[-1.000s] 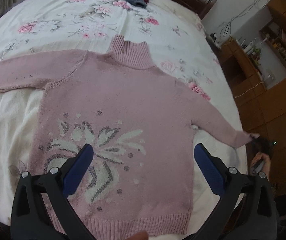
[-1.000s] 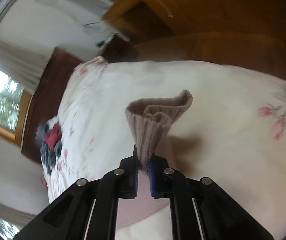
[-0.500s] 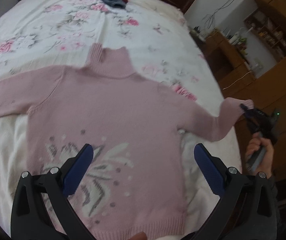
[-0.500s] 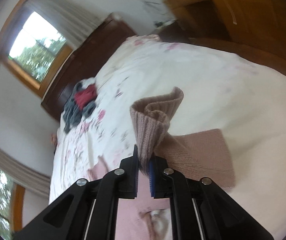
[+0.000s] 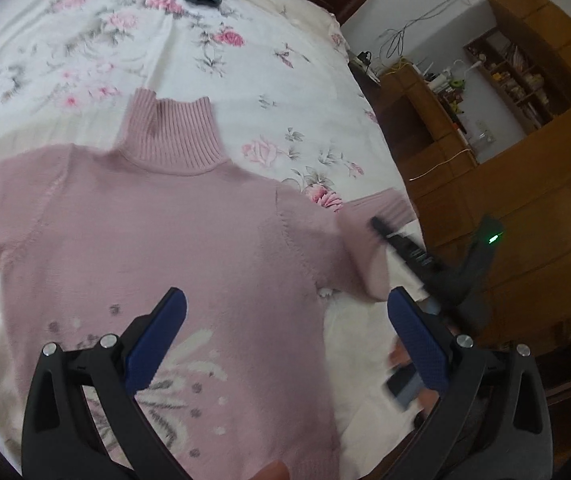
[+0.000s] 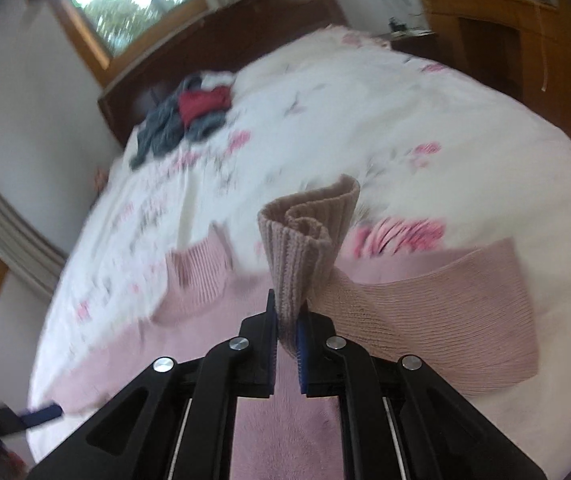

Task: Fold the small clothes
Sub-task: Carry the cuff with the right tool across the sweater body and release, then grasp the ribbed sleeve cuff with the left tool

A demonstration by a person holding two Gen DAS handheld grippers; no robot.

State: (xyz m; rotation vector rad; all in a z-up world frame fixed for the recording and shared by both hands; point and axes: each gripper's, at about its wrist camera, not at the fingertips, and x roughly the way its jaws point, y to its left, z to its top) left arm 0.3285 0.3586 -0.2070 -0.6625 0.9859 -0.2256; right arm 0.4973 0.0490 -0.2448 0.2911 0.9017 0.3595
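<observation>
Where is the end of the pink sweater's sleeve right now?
In the right wrist view, the sleeve cuff is pinched in the right tongs, lifted above the sweater on the flowery bed.

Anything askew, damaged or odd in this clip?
Nothing damaged. The pink knitted turtleneck sweater lies flat on the floral bedsheet, its ribbed cuff bunched in the shut right hand-held gripper. A loose heap of grey and red clothes sits near the headboard.
</observation>
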